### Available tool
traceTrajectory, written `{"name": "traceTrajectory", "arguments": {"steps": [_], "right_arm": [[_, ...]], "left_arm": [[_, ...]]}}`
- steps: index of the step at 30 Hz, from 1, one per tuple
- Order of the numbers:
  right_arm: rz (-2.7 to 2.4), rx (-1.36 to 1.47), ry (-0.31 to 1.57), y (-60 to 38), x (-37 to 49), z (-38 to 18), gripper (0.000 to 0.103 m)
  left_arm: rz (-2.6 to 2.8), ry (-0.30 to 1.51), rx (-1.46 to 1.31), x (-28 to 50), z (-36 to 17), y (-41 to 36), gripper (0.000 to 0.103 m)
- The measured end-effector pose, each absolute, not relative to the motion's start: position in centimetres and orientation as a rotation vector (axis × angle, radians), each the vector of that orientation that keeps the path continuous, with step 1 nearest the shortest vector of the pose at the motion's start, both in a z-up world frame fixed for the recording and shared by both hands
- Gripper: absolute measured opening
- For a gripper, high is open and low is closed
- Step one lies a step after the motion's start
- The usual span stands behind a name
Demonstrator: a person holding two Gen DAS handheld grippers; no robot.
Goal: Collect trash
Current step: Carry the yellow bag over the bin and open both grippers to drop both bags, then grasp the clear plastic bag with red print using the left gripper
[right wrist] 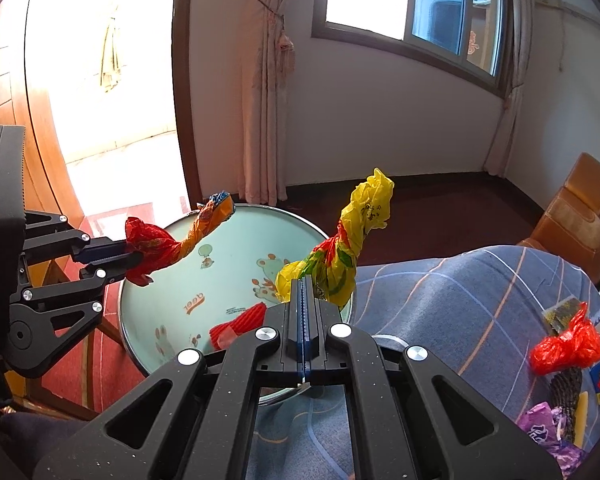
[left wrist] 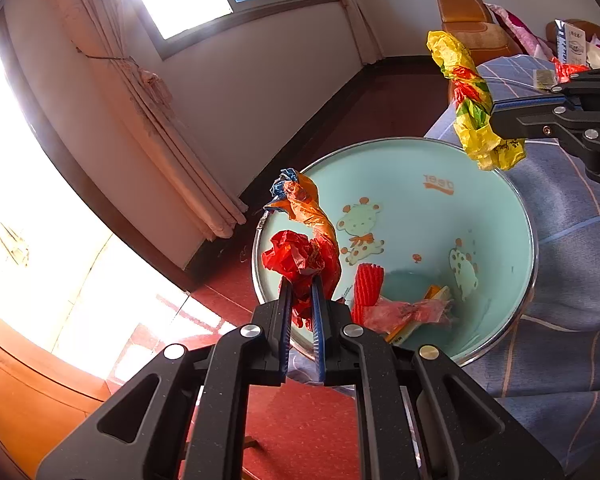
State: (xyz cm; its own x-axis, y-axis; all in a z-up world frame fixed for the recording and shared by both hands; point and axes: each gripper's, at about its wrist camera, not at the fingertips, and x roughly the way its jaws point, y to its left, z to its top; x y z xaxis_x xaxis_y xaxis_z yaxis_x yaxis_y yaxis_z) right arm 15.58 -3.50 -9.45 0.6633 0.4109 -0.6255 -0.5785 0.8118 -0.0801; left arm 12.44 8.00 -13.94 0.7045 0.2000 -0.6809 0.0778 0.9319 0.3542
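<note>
Left wrist | left gripper (left wrist: 301, 280) clamps red wrapper (left wrist: 300, 258) | basin (left wrist: 496, 216) bottom half-hidden

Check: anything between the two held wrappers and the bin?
Nothing visible. The left tongs hold the red-orange wrapper at the bin's near rim; the right tongs hold the yellow wrapper at its opposite rim. The mouth is open, with trash low at the bottom.

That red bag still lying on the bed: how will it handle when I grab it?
The red bag looks like thin crumpled plastic, so probably very light and floppy. It will likely squash flat between the jaws and dangle, like the yellow wrapper in the right hand-held gripper.
</note>
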Motion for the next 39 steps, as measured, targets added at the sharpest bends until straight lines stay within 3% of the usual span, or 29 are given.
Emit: {"name": "traceTrajectory", "arguments": {"steps": [4, 5, 7, 11, 13, 24, 30, 33, 39], "right_arm": [[0.573, -0.288, 0.634, -3.3, 15.5, -9.5, 0.001], [0.576, -0.289, 0.635, -3.2, 15.5, -9.6, 0.001], [0.593, -0.286, 0.643, -3.1, 15.6, -9.7, 0.002], [0.581, -0.267, 0.644, -3.3, 15.7, -9.8, 0.028], [0.565, -0.265, 0.642, -3.5, 15.6, -9.6, 0.028], [0.343, -0.194, 0.615, -12.0, 10.2, -7.6, 0.045], [0.077, -0.017, 0.612, -24.2, 4.0, -7.7, 0.054], [-0.056, 0.056, 0.613, -29.4, 1.8, -8.7, 0.054], [-0.183, 0.160, 0.605, -35.7, -0.8, -10.6, 0.062]], "left_arm": [[0.050, 0.785, 0.365, 12.3, -13.7, 7.8, 0.017], [0.047, 0.784, 0.369, 12.3, -13.7, 7.6, 0.028], [0.051, 0.774, 0.377, 12.1, -13.7, 7.3, 0.038], [0.059, 0.765, 0.376, 12.1, -13.5, 7.2, 0.051], [0.064, 0.765, 0.371, 12.1, -13.4, 7.3, 0.055], [-0.053, 0.774, 0.320, 10.9, -13.5, 3.2, 0.059], [-0.211, 0.728, 0.353, 9.5, -12.0, -4.0, 0.064], [-0.293, 0.691, 0.364, 9.1, -10.6, -8.0, 0.072], [-0.429, 0.648, 0.383, 9.0, -9.2, -15.6, 0.072]]}}
